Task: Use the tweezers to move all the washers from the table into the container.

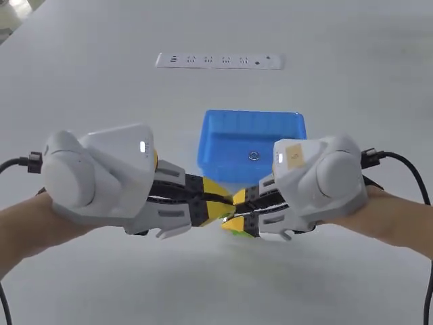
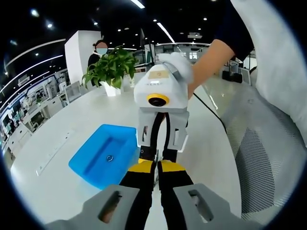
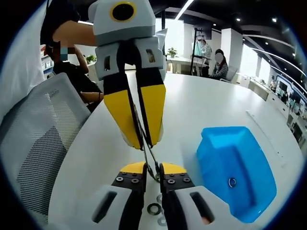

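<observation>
Head view shows a white table (image 1: 101,54) bearing a power strip (image 1: 220,61) and a blue container (image 1: 223,139) with one washer (image 1: 254,156) inside. The left gripper (image 1: 222,198) and right gripper (image 1: 238,208) meet tip to tip, both clenched on the tweezers (image 3: 146,148). Beneath them loose washers (image 3: 154,209) lie on the table; around it is an open office with a potted plant (image 2: 112,67) and a mesh chair (image 2: 268,158)

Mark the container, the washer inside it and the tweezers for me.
container (image 1: 250,116), head view, far rim.
washer (image 1: 254,156), head view, its ring.
tweezers (image 3: 149,162), right gripper view, thin shaft.
</observation>
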Demonstrator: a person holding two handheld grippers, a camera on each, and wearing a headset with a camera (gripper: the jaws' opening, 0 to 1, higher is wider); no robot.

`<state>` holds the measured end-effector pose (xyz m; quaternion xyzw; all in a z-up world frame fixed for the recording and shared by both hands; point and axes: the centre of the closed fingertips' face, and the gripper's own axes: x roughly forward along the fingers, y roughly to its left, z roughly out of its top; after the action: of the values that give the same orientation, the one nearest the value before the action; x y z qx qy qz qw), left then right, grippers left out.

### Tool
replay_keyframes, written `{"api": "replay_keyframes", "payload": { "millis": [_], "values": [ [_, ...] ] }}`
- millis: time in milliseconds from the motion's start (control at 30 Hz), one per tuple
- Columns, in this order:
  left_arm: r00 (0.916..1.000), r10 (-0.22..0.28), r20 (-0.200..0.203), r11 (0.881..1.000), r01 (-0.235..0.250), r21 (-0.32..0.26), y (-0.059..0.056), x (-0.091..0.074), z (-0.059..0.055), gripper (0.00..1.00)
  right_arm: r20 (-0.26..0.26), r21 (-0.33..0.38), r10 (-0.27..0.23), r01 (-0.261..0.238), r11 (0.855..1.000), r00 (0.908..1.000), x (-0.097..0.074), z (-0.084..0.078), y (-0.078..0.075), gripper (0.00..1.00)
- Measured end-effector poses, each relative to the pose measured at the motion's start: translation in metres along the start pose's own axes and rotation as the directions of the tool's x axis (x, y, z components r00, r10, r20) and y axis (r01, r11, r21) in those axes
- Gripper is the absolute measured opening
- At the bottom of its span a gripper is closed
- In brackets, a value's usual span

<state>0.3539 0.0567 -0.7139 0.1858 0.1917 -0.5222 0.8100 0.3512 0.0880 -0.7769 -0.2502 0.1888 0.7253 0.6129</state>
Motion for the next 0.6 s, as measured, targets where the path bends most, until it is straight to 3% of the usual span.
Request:
{"api": "replay_keyframes", "payload": {
  "millis": [467,600],
  "values": [
    [0.9999,0.013,-0.009,1.0,-0.014,-0.022,0.0037,0.0032,0.0019,0.07,0.003,-0.035,-0.034,0.034,0.999,0.9994,-0.0019,-0.0016,-0.0026,0.1],
    [0.9999,0.014,-0.007,0.997,-0.014,-0.071,0.006,0.003,0.0033,0.08,0.006,-0.026,-0.039,0.039,0.999,0.9992,-0.002,-0.0013,-0.0034,0.09]
  ]
}}
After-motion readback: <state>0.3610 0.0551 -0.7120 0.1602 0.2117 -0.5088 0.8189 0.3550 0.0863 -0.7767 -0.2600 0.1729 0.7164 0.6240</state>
